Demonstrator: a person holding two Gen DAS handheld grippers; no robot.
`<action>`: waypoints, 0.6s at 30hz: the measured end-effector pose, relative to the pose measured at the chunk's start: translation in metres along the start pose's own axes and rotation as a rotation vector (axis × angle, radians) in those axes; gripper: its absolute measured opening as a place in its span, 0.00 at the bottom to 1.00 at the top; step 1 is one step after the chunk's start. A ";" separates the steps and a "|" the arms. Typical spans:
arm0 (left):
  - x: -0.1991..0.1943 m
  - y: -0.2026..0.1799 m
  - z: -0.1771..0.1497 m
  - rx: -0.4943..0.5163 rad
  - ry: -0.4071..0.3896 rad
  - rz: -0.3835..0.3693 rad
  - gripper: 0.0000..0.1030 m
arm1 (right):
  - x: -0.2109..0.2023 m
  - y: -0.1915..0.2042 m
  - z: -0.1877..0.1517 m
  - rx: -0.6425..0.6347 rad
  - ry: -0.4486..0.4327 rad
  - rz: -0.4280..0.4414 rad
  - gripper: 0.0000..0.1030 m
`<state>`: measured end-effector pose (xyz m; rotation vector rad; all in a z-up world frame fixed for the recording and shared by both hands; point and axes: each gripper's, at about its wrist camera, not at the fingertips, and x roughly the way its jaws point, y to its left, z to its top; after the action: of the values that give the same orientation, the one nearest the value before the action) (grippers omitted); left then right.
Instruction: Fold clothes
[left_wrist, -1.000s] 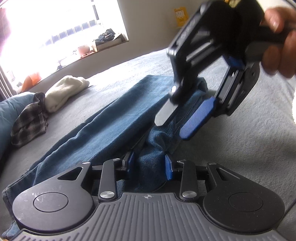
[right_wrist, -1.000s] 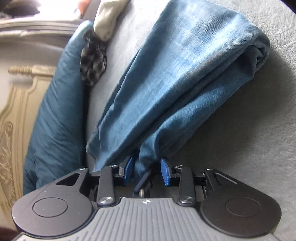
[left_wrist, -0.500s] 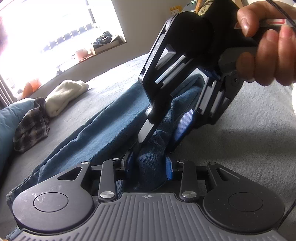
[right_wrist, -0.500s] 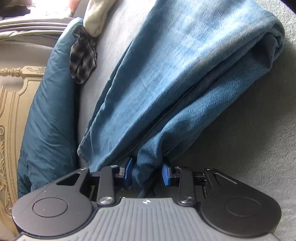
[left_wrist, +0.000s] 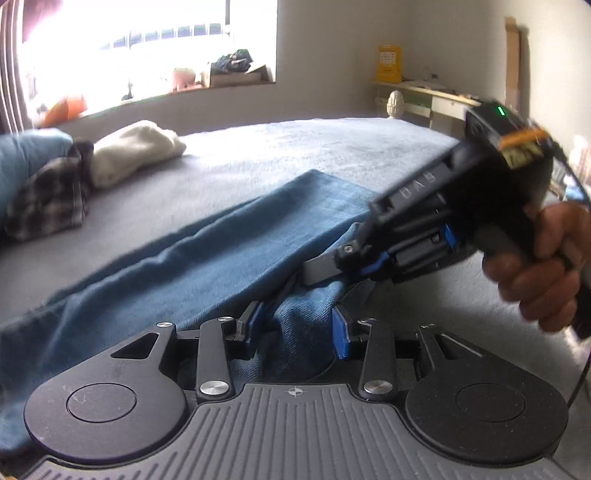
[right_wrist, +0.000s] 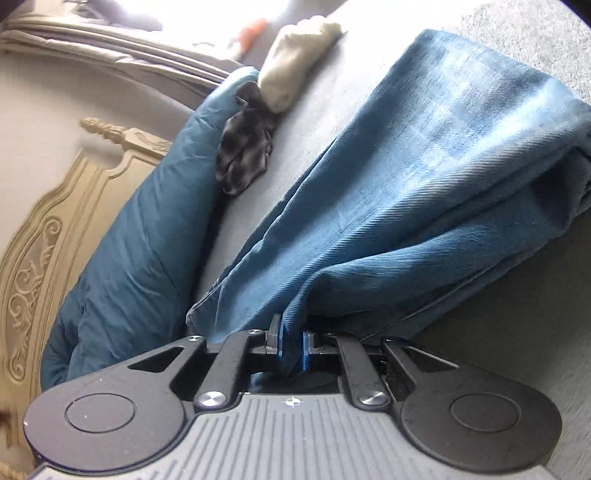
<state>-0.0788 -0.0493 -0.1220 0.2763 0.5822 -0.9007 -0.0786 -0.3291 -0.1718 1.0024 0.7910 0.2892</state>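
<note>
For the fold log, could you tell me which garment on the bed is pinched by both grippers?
The blue jeans; the cream garment and plaid garment lie untouched by the pillow.

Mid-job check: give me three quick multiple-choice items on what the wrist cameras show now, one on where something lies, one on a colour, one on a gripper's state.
1. Where does the cream bundle lie?
A. On the grey bed, beside the plaid garment
B. On the windowsill
C. On top of the jeans

2. What colour are the jeans?
A. Black
B. Blue
C. Cream

3. What is the right gripper doing?
A. Open above the bed
B. Shut on nothing
C. Shut on the jeans

Answers:
1 A: the bundle rests on the bed, next to the plaid cloth, near the blue pillow.
2 B: the denim is blue in both views.
3 C: denim is pinched between its blue pads; the left gripper has fabric between its wider-set pads.
</note>
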 end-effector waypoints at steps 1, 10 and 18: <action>0.001 -0.001 0.000 0.006 0.003 0.000 0.38 | -0.001 -0.004 -0.001 -0.003 -0.012 0.011 0.09; -0.005 0.002 0.001 -0.059 0.006 -0.057 0.39 | -0.004 0.006 0.000 -0.162 -0.045 -0.046 0.09; 0.007 -0.010 0.002 0.020 0.030 0.019 0.39 | -0.004 0.007 0.001 -0.142 -0.077 -0.011 0.09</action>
<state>-0.0827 -0.0609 -0.1245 0.3137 0.5978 -0.8859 -0.0799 -0.3287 -0.1637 0.8704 0.6964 0.2919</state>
